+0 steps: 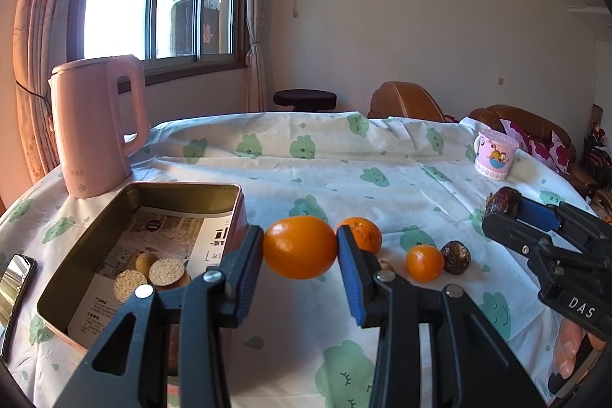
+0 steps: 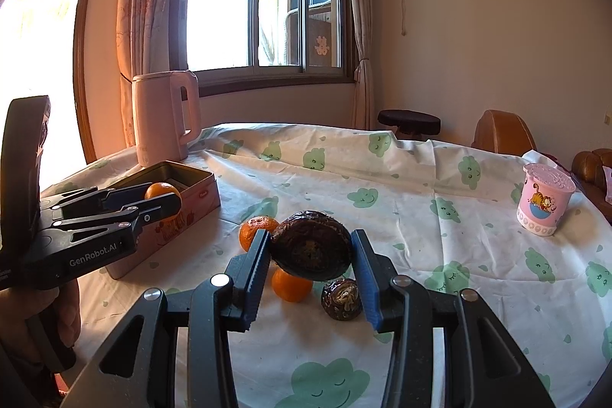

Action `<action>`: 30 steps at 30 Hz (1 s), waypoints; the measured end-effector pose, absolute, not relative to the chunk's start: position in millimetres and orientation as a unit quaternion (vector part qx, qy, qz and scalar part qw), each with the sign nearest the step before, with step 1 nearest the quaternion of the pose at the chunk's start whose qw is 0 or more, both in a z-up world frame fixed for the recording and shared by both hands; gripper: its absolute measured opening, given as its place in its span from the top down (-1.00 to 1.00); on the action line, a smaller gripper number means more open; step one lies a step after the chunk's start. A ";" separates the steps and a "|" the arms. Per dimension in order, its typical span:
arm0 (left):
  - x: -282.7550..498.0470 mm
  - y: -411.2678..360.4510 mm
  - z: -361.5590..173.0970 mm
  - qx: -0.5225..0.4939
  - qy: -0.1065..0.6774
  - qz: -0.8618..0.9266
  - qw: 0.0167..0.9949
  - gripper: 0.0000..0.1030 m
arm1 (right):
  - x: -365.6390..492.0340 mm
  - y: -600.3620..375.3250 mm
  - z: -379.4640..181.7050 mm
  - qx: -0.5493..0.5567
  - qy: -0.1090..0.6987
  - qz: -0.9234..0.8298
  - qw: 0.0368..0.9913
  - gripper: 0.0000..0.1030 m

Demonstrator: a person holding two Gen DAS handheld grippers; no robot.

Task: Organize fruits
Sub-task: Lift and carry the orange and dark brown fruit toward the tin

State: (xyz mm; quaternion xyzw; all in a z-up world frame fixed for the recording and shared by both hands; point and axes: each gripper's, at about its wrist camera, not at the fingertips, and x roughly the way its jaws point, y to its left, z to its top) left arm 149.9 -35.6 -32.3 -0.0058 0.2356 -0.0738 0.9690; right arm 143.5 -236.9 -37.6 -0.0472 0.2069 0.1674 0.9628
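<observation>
My left gripper (image 1: 300,247) is shut on an orange tangerine (image 1: 299,247), held above the cloth just right of the open pink tin (image 1: 237,213). In the right wrist view that gripper (image 2: 162,199) hangs by the tin (image 2: 191,209) with the tangerine (image 2: 160,190). My right gripper (image 2: 310,251) is shut on a dark wrinkled fruit (image 2: 311,249), lifted over the table; the left wrist view shows it (image 1: 503,203) at the right. On the cloth lie two tangerines (image 1: 363,232) (image 1: 424,262) and a small dark fruit (image 1: 456,257).
The tin holds a printed leaflet (image 1: 168,239) and round biscuits (image 1: 166,271). A pink kettle (image 1: 97,129) stands behind the tin. A pink cartoon cup (image 1: 494,153) sits far right. A phone (image 1: 13,278) lies at the left edge. A hand (image 1: 570,347) grips the right tool.
</observation>
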 end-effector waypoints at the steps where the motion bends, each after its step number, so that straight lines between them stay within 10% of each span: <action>1: 149.7 -35.3 -32.1 -0.006 0.234 -0.073 0.969 0.21 | 143.2 -237.1 -37.5 -0.047 0.206 0.167 0.963 0.13; 30: 133.0 -32.0 -23.7 -0.010 0.187 -0.054 0.981 0.21 | 130.6 -237.2 -33.4 -0.058 0.168 0.157 0.971 0.13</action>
